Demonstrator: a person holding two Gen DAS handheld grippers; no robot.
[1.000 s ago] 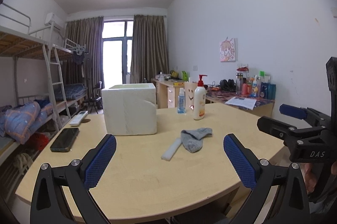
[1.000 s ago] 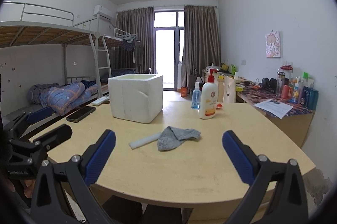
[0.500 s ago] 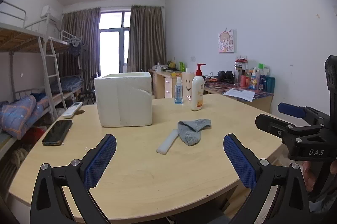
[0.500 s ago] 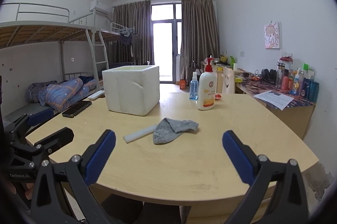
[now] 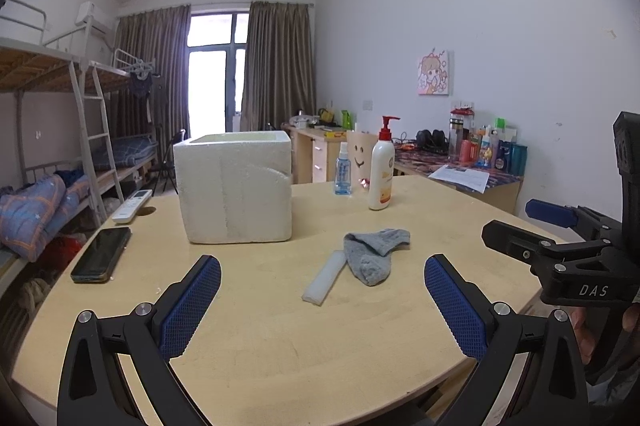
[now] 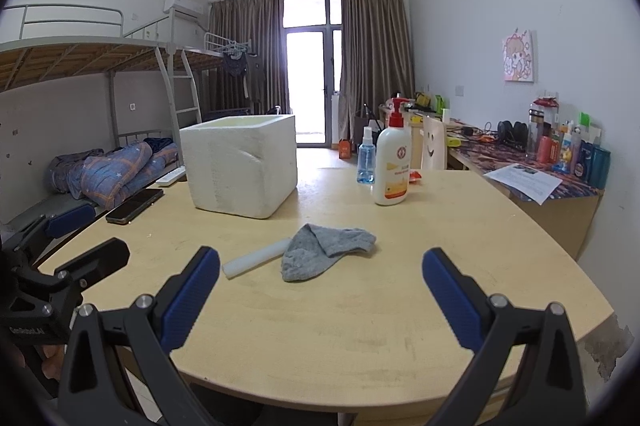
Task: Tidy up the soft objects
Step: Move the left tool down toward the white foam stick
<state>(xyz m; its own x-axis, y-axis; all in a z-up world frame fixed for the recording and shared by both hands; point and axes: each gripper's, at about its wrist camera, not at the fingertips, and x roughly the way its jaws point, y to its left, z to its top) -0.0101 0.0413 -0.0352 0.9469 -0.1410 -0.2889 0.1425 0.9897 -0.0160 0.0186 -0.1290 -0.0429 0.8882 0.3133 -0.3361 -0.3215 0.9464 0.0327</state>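
Note:
A crumpled grey sock [image 5: 374, 254] [image 6: 326, 250] lies mid-table, next to a white foam strip [image 5: 325, 282] [image 6: 256, 258]. A white foam box [image 5: 236, 185] [image 6: 242, 165], open at the top, stands behind them. My left gripper [image 5: 322, 302] is open and empty over the near table edge, short of the sock. My right gripper [image 6: 322, 298] is open and empty, also short of the sock. Each gripper shows at the side of the other's view: the right one [image 5: 536, 226], the left one [image 6: 84, 234].
A round wooden table [image 5: 280, 338]. A black phone [image 5: 102, 260] and a white remote [image 5: 132, 205] lie at its left. A pump lotion bottle [image 5: 382, 171] and a small spray bottle [image 5: 343, 173] stand at the back. Bunk beds left, cluttered desk right.
Both grippers have moved forward and a little lower toward the table; the sock and box appear closer. Both stay open. Nothing on the table has moved.

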